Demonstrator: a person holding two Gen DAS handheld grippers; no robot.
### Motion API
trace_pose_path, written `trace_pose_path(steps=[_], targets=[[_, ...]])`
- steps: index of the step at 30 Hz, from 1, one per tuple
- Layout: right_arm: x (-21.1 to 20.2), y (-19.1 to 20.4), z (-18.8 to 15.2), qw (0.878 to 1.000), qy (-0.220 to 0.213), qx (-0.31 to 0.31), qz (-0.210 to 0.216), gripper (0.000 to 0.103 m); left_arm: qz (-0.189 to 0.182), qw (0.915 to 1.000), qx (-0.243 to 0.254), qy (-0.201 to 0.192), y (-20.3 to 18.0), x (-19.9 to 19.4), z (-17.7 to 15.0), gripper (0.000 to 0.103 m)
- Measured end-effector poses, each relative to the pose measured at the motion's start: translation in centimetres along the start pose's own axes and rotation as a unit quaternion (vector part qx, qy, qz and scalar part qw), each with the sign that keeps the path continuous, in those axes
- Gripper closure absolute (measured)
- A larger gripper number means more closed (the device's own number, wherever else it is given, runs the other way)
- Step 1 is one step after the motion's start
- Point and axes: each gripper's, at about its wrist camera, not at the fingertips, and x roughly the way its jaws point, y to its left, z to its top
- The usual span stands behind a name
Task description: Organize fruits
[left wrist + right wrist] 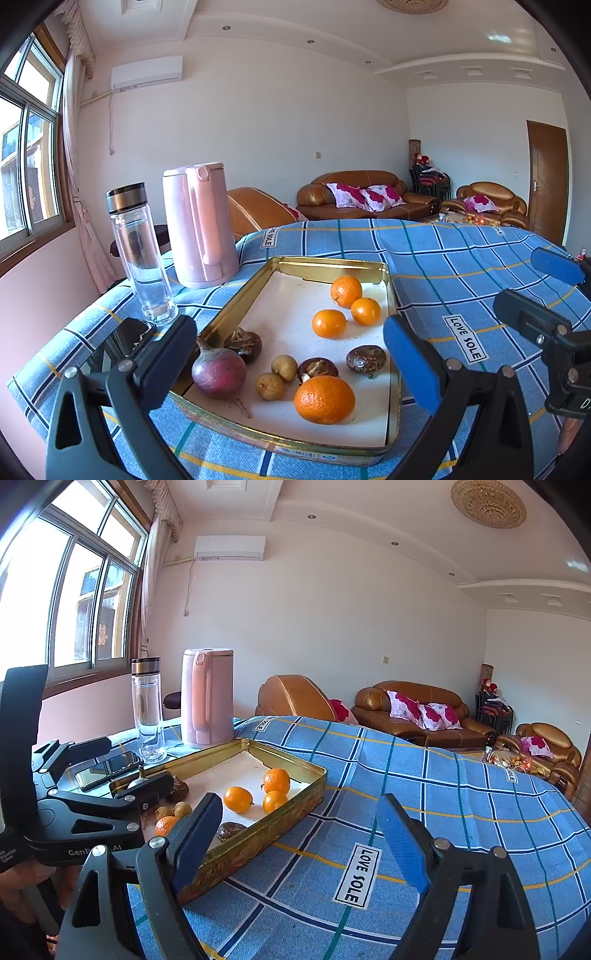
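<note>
A gold tin tray with a white liner lies on the blue checked tablecloth. In it are three small oranges, one big orange, a purple-red round root, two tan longans and three dark brown chestnut-like pieces. My left gripper stands open over the tray's near end, its fingers astride the tray and touching no fruit. My right gripper is open above the bare cloth just right of the tray, holding nothing. The small oranges lie ahead of it, to the left.
A clear glass bottle and a pink kettle stand at the table's far left corner, with a dark phone lying flat in front of the bottle. Brown sofas sit beyond the table's far edge. A window is on the left.
</note>
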Motion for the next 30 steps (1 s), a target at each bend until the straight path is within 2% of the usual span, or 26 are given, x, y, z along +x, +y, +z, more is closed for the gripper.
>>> trace_pose_path(steps=[30], targets=[[-1.3,-0.9,-0.4,1.000,-0.012,0.001,-0.010,0.017,-0.007,0.9998,0.014,0.009,-1.0,-0.1,0.1,0.000]])
